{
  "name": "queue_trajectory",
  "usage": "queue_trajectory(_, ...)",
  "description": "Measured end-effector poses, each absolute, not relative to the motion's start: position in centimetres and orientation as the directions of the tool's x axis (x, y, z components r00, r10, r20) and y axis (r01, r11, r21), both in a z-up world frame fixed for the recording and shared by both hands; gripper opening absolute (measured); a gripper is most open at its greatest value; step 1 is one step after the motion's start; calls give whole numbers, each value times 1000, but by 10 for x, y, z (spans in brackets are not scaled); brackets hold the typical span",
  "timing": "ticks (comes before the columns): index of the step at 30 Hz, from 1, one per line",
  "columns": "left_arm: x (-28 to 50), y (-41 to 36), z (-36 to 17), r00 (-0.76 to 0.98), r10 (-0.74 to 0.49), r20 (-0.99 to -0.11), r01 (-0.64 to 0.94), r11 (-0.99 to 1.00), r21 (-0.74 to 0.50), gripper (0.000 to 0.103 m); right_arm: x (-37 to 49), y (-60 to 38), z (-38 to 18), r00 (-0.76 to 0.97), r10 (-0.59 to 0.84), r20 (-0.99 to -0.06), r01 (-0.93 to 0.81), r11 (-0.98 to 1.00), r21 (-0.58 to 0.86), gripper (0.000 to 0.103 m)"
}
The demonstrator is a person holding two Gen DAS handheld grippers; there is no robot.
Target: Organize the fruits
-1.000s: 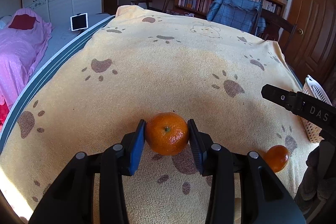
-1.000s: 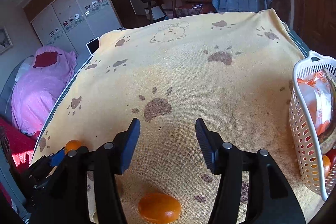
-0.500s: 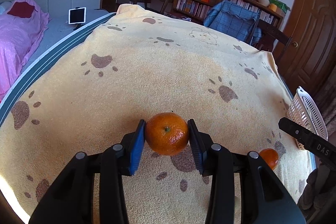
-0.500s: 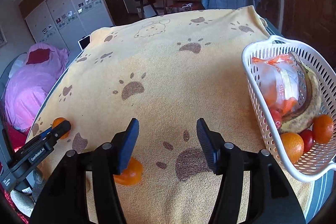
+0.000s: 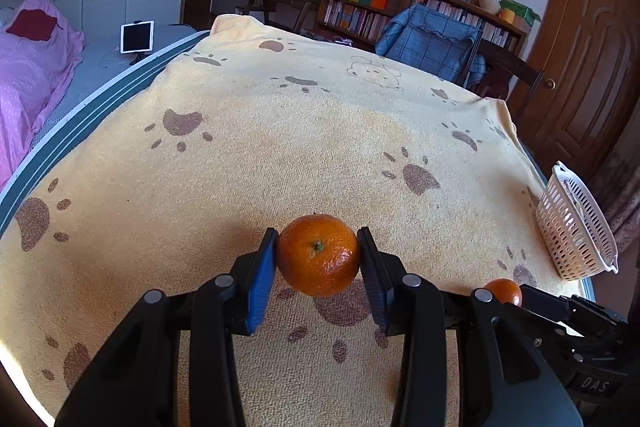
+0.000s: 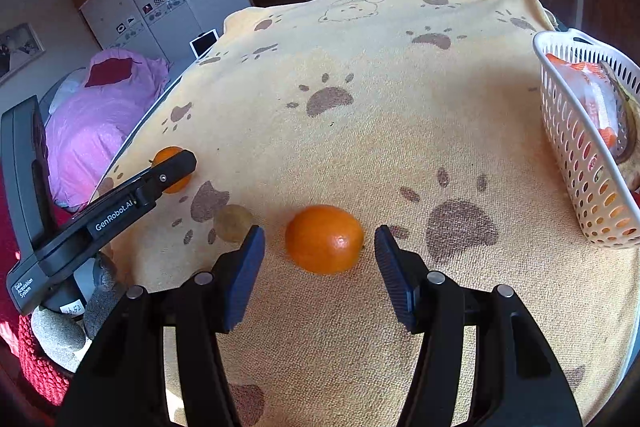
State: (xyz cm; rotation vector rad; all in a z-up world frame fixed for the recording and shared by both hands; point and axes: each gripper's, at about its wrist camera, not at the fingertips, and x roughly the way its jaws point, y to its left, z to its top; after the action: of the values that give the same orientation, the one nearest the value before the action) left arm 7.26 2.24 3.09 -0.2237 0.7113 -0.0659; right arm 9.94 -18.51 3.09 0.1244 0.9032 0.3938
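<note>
Left hand-held gripper [image 5: 318, 255] first: its two blue pads are pressed against either side of a round, dimpled orange mandarin [image 5: 319, 254], stem end facing the camera, jaws only narrowly apart and clamped on the fruit. It hangs over the pale yellow towelling cloth printed with brown paw marks [image 5: 280, 147] that covers the table.

Over to the right hand-held gripper [image 6: 320, 259]: jaws spread well apart, and a smooth, glossy orange citrus fruit [image 6: 325, 239] lies on the cloth right between the two dark blue pads. Clear gaps on both sides, so neither pad touches it. Nothing gripped here.

In the right wrist view the left hand-held gripper reaches in from the left edge, its black arm lettered in white, with the held mandarin peeking out behind the tip. Just beside the right gripper's left pad sits a dull brownish-yellow round fruit [image 6: 233, 223] on the cloth, part hidden by that pad.

At the right edge of the table stands a white perforated plastic basket [image 6: 576, 163]. Inside it shows a clear packet with orange print [image 6: 596, 95] and a brownish curved fruit behind it; what else it holds I cannot make out. From the left wrist view the same basket stands at the far right, well apart from the held mandarin, and the smooth orange fruit shows just beyond the right gripper's black body.
</note>
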Motion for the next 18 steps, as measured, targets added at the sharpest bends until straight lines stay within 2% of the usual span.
queue_trajectory(2,72,21,32,760,-139,-635,-9,974,-224,41,103,-178,26,550,348,-760,-274,934,229,58)
queue_trajectory(5,72,23,31,759,-145,-635,-10,972,-234,41,104,-174,23,555,320,-768,-278,941,192,44)
queue_trajectory(10,73,26,30,755,-146,-639,-20,969,-245,41,99,-176,27,558,337,-758,-293,935,200,44)
queue_trajectory(18,75,24,29,752,-135,-646,-21,973,-228,41,82,-213,70,665,348,-661,-255,937,237,44)
